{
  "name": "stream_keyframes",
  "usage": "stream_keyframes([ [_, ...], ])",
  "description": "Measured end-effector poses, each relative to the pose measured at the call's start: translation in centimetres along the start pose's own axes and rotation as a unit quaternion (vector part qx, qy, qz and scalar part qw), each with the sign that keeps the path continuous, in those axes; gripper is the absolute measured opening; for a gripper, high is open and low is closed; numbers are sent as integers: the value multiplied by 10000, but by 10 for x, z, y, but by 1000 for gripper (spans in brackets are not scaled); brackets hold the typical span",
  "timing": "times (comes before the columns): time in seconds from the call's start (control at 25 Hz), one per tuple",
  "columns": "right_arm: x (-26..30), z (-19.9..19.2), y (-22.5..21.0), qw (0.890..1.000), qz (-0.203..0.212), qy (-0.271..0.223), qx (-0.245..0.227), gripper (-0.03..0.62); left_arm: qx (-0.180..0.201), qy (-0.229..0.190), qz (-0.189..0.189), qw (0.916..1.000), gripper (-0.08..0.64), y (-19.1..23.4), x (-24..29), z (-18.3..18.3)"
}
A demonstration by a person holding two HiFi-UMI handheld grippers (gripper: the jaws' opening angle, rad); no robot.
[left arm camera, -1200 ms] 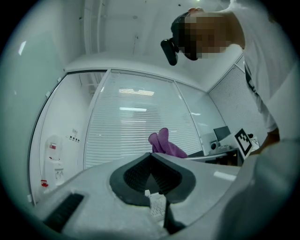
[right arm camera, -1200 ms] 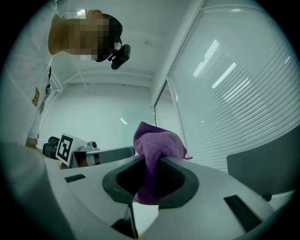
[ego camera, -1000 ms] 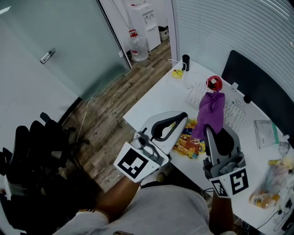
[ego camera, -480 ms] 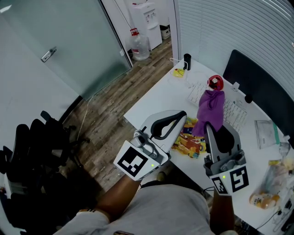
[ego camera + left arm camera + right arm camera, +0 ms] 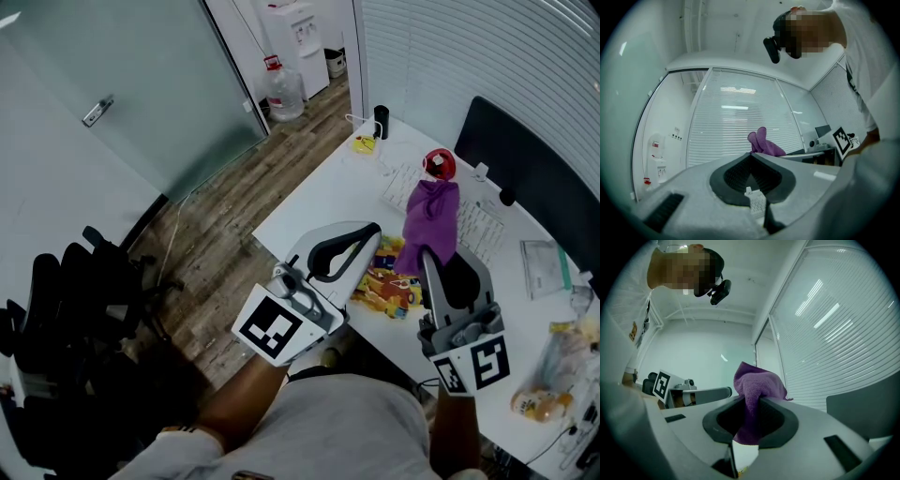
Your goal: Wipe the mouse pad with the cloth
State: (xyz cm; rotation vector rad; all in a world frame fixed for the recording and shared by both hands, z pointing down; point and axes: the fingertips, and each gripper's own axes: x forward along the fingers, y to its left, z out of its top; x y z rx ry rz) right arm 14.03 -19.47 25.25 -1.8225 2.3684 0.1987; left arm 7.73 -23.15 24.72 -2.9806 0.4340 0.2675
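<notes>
The purple cloth (image 5: 431, 220) hangs clamped in the jaws of the right gripper (image 5: 424, 260), raised over the white desk (image 5: 319, 202) and draped in front of a white keyboard (image 5: 485, 228). In the right gripper view, the cloth (image 5: 757, 380) bunches up between the closed jaws of the right gripper (image 5: 751, 398). The brightly printed mouse pad (image 5: 382, 286) lies at the desk's near edge, just below the cloth and partly hidden behind both grippers. The left gripper (image 5: 377, 232) is held above the pad's left side; the left gripper view shows the left gripper (image 5: 751, 155) with its jaws pressed together on nothing, the cloth (image 5: 764, 143) showing beyond them. Behind the cloth sit a red round object (image 5: 437, 166) and a dark monitor (image 5: 525, 183). A water dispenser (image 5: 293, 33) and a water jug (image 5: 281, 97) stand on the wooden floor beyond the desk, with black office chairs (image 5: 56, 309) at far left.
</notes>
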Motion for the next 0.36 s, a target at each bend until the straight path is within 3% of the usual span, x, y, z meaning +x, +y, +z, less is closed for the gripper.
stream_keyframes([
  [0.36,1,0,-1,10000,-6,38,-5,69,-7,30,-38,10000,15,1,2,0],
])
